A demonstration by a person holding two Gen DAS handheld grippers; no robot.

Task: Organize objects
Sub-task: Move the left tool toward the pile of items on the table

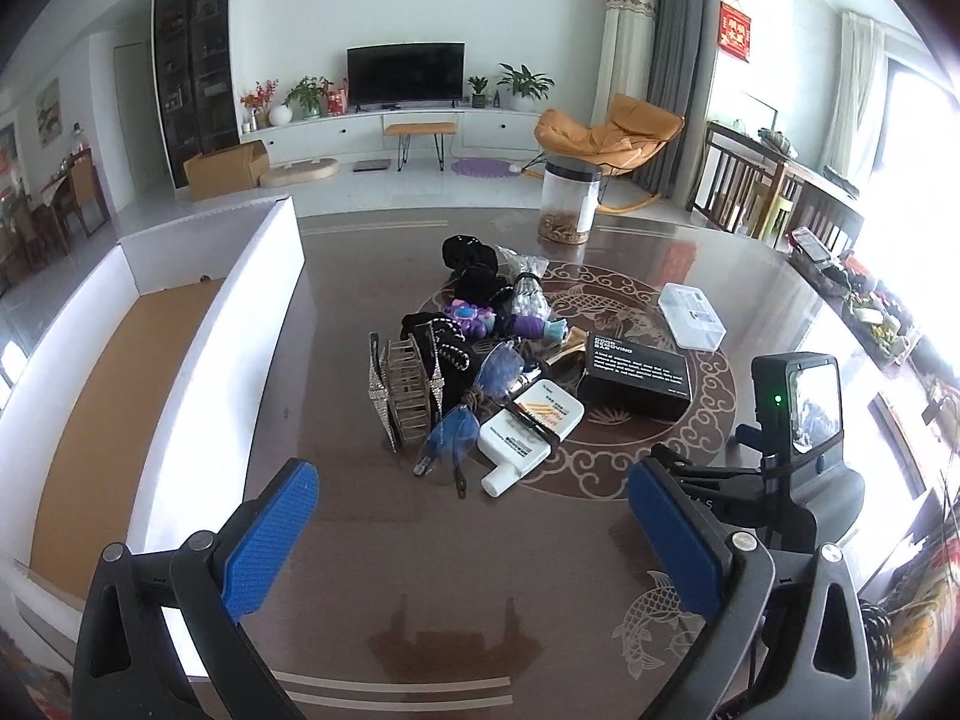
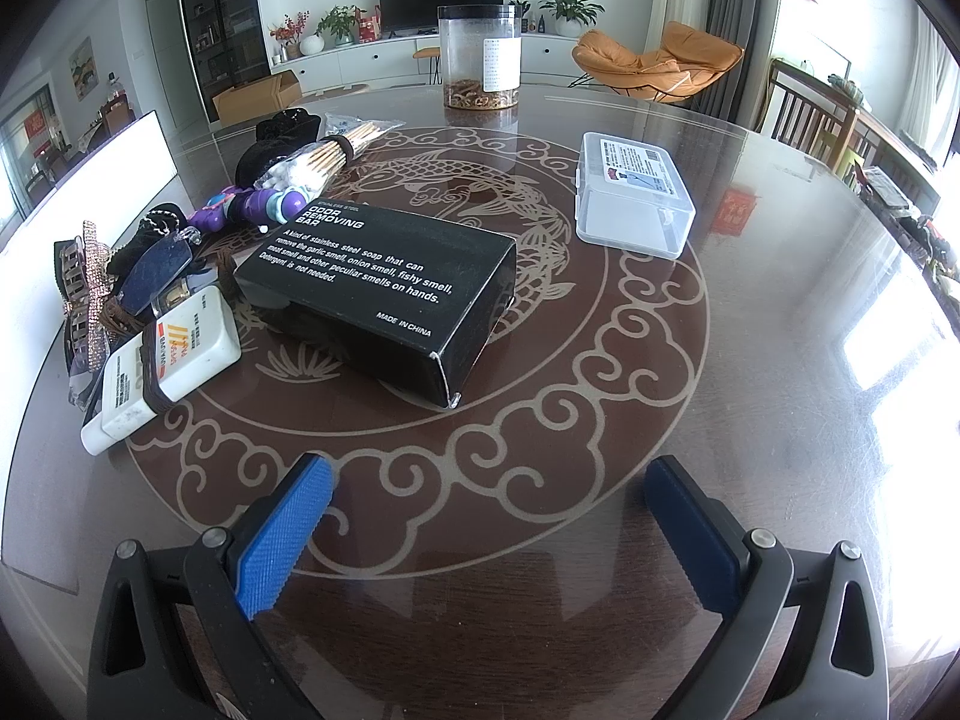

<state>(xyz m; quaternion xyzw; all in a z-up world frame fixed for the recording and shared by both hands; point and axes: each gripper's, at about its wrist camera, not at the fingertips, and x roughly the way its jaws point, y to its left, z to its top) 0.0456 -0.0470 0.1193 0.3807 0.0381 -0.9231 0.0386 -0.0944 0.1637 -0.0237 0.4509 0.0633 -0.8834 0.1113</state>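
Blue ribbed pads are spread wide on both grippers, left [image 1: 474,531] and right [image 2: 489,531], nothing held, low over the glossy table [image 2: 750,360]. Centre frame, a matte black box [image 2: 384,282] lies beside the clutter [image 1: 474,360]; a white tray [image 1: 150,360] is at left.

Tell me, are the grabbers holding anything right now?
No. The left gripper and right gripper are both open, with only table between their fingers.
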